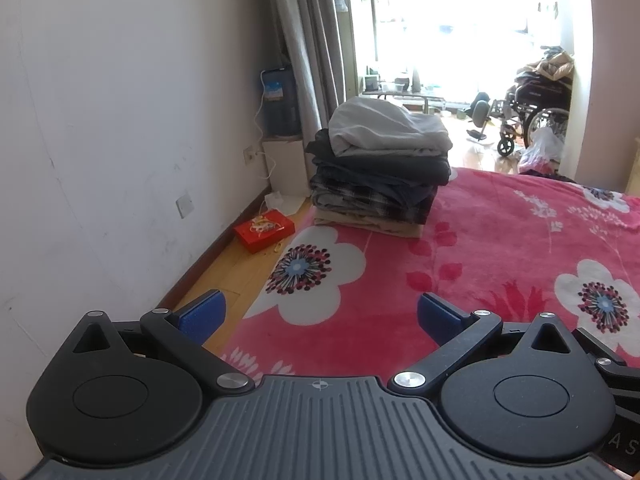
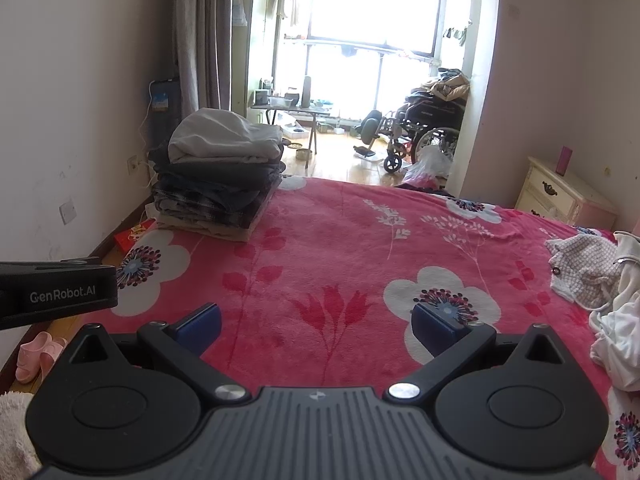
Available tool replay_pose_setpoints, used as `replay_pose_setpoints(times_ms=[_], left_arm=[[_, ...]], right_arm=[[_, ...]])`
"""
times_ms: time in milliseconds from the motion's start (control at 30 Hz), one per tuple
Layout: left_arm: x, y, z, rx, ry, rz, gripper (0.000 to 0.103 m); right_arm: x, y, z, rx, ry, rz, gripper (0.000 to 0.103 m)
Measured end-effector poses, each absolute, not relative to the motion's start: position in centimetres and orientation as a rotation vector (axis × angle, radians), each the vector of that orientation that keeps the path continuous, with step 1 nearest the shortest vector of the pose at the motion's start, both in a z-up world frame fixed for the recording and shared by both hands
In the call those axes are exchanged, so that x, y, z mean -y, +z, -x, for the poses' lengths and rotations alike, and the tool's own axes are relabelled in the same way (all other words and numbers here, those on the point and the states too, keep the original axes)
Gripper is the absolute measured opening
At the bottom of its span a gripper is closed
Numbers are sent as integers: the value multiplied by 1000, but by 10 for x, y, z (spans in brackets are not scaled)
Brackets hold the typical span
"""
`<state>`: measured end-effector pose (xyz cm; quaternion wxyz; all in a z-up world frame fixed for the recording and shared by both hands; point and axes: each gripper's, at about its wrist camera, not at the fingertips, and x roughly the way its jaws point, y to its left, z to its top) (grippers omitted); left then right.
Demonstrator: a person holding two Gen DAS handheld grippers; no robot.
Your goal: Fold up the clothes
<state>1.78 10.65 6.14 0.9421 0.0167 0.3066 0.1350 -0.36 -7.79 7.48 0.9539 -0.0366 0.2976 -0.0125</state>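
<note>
A stack of folded clothes (image 1: 380, 172) with a grey garment on top stands at the bed's far left corner; it also shows in the right wrist view (image 2: 218, 176). Loose unfolded clothes, a checked garment (image 2: 582, 270) and white ones (image 2: 622, 320), lie at the bed's right edge. My left gripper (image 1: 320, 316) is open and empty above the pink floral blanket (image 1: 500, 240), near the bed's left edge. My right gripper (image 2: 316, 326) is open and empty over the blanket's middle (image 2: 360, 240). The left gripper's black body (image 2: 56, 292) shows at the left of the right wrist view.
A white wall (image 1: 120, 120) and a strip of wooden floor with a red box (image 1: 264, 232) run left of the bed. Pink slippers (image 2: 36, 356) lie on the floor. A cream nightstand (image 2: 560, 196) stands at the right. A wheelchair (image 2: 420, 132) and a table (image 2: 292, 112) are beyond.
</note>
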Motion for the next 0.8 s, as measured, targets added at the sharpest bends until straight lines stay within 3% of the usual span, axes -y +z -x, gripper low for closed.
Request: replay_pose_setpoints(times_ms=[800], left_arm=[[-111,61,-18,-644,279,-27,103]], right_arm=[[72,75,3,-610,-21,83,103]])
